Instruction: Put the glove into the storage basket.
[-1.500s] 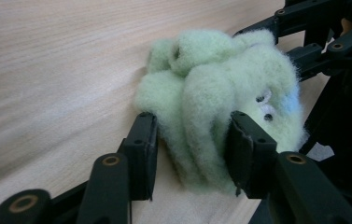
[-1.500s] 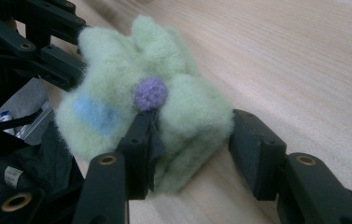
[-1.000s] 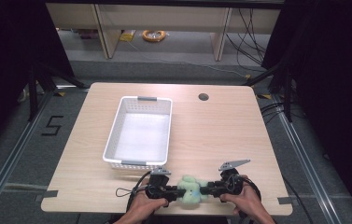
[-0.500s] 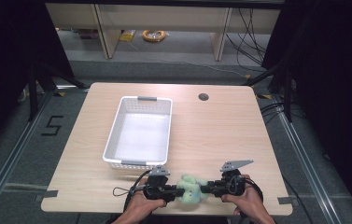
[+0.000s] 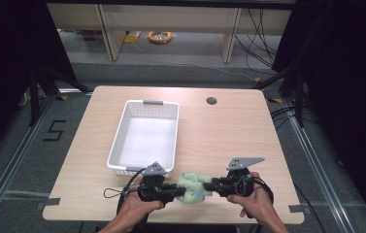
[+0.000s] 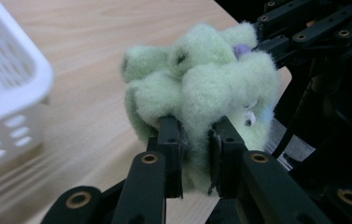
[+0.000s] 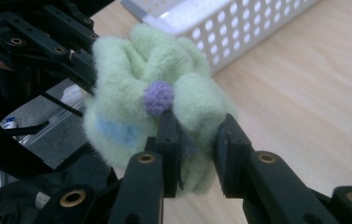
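A pale green fuzzy plush toy hangs between both grippers near the table's front edge. My left gripper is shut on the toy's left side, and its jaws pinch a fold of green fleece. From the right, my right gripper is shut on the toy too, clamping fleece just under a small purple pom-pom. A blue patch shows on the toy. The white perforated basket stands just behind the left gripper.
The wooden table has a round cable hole at the back right. Black cables trail from the left gripper. Shelving and a yellow coil lie on the floor beyond the table.
Both grippers and the toy have shifted slightly toward the front edge of the table, still clamped on the toy.
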`<state>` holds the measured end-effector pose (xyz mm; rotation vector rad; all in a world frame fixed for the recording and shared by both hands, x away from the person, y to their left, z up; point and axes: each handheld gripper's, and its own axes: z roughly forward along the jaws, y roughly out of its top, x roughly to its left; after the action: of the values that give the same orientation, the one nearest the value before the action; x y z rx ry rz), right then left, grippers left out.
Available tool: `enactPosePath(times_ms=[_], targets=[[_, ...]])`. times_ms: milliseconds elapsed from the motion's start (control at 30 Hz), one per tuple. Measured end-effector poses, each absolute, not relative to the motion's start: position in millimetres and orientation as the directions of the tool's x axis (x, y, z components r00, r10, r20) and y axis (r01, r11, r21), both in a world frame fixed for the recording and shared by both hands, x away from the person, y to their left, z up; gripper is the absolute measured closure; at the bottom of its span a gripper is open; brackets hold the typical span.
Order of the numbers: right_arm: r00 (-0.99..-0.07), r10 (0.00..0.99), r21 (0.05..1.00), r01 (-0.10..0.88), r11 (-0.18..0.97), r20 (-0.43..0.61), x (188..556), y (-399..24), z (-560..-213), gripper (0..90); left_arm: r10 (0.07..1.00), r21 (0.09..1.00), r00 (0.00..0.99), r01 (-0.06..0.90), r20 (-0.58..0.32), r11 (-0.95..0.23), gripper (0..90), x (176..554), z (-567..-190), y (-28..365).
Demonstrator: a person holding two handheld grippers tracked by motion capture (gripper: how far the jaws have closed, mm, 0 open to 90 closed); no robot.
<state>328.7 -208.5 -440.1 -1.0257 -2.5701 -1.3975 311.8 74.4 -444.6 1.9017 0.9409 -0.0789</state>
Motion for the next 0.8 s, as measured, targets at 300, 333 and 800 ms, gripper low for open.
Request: enactPosePath(times_ms=[300, 333, 800], targets=[[-0.791, 0.52, 0.744, 0.551, 0.377, 0.322, 352.0, -174.1, -410.1, 74.5, 0.605, 0.748, 0.692, 0.624, -0.394, -0.226, 76.7, 330.8, -411.7, 107.4], [-0.794, 0.525, 0.756, 0.538, 0.373, 0.306, 355.6, -169.2, -408.4, 74.5, 0.61, 0.745, 0.688, 0.627, -0.394, -0.226, 76.6, 333.6, -409.3, 112.5], [-0.796, 0.521, 0.728, 0.55, 0.41, 0.308, 401.4, -103.7, -389.9, 74.6, 0.682, 0.707, 0.608, 0.682, -0.406, -0.187, 76.6, 372.8, -394.3, 166.4]])
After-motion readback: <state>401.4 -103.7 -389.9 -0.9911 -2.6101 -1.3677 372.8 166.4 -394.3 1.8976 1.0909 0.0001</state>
